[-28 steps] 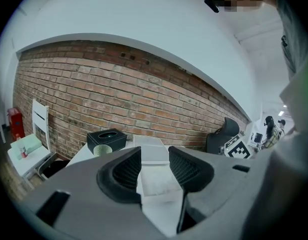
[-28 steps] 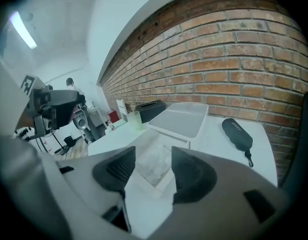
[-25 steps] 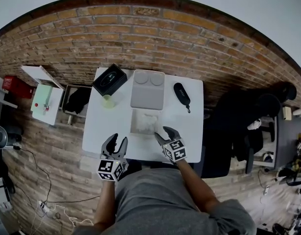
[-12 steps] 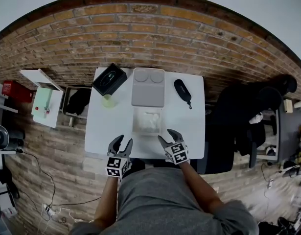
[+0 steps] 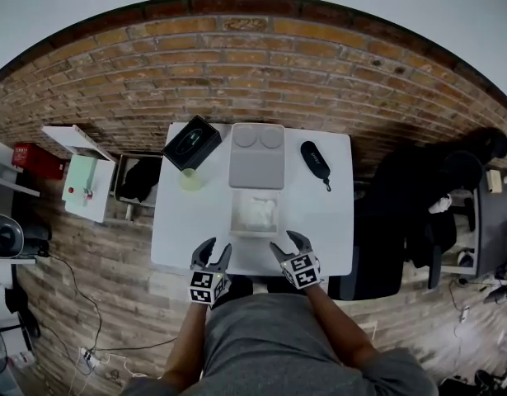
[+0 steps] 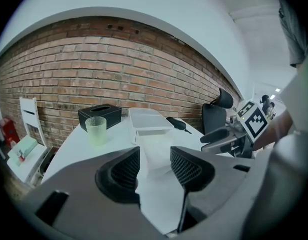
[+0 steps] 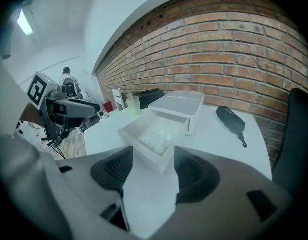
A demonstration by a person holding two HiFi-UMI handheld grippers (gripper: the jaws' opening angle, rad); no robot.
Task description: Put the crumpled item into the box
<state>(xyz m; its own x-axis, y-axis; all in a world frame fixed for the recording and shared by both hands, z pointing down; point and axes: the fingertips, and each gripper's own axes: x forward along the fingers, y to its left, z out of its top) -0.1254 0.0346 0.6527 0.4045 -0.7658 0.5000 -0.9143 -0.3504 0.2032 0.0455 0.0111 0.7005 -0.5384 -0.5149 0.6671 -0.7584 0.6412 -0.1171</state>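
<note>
A shallow white box (image 5: 255, 230) stands open on the white table (image 5: 319, 213), and the crumpled white item (image 5: 257, 212) lies inside it. My left gripper (image 5: 213, 252) and right gripper (image 5: 288, 244) hover at the table's near edge, either side of the box and apart from it. Both sets of jaws have just been opening and hold nothing. In the right gripper view the crumpled item (image 7: 156, 134) rests in the box (image 7: 138, 143) ahead of my gripper (image 7: 152, 166). The left gripper (image 6: 155, 159) faces the box's (image 6: 152, 144) near wall.
The box's grey lid (image 5: 257, 155) lies behind it. A black tissue box (image 5: 191, 143) and a green cup (image 5: 190, 180) stand at the back left, and a black case (image 5: 316, 162) lies at the back right. A dark office chair (image 5: 418, 196) stands right of the table.
Both grippers have drawn back toward the table's near edge and sunk lower. The right gripper has left the box's near corner. Both sets of jaws stand a little wider.
</note>
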